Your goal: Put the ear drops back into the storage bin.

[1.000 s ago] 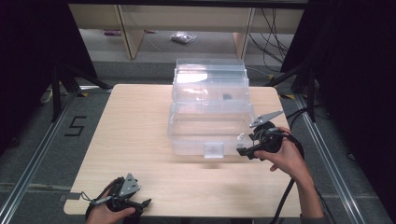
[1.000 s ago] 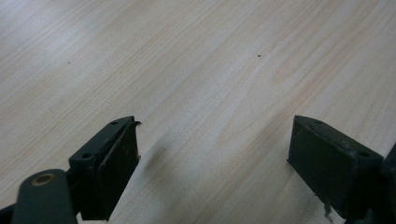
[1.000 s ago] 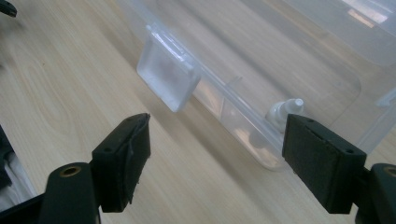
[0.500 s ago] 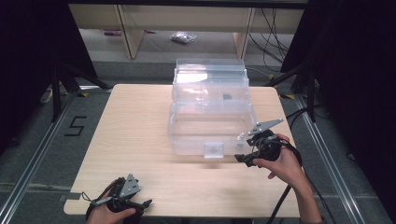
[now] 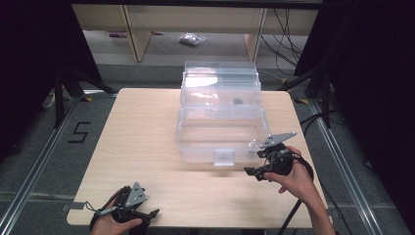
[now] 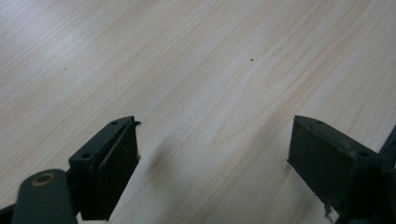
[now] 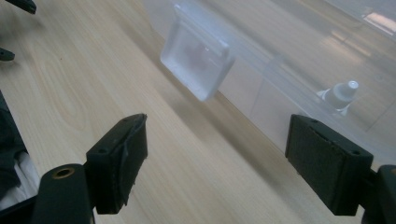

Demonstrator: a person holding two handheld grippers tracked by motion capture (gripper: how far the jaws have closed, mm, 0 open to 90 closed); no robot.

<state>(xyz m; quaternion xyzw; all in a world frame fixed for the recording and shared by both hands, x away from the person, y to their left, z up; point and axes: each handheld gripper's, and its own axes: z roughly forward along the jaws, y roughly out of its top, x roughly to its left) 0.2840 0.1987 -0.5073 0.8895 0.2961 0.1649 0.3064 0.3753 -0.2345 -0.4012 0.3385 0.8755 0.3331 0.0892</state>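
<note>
A clear plastic box (image 5: 221,132) stands on the middle of the wooden table (image 5: 142,137), its upper part raised at the back. A frosted latch (image 5: 224,157) hangs on its front wall. My right gripper (image 5: 255,165) is open just off the box's front right corner. In the right gripper view its jaws (image 7: 215,158) stand wide apart over bare wood, facing the latch (image 7: 197,58), with a small white bottle (image 7: 340,95) behind the clear wall. My left gripper (image 5: 147,214) sits at the near left edge, open over bare wood (image 6: 215,154).
A small dark item (image 5: 238,102) shows through the box's upper part. Cables trail from both grippers off the table's near edge. Metal rails run along the floor on both sides, and a shelf frame (image 5: 132,29) stands beyond the far edge.
My right gripper has drawn back a little from the box toward the near edge. The left gripper has barely moved.
</note>
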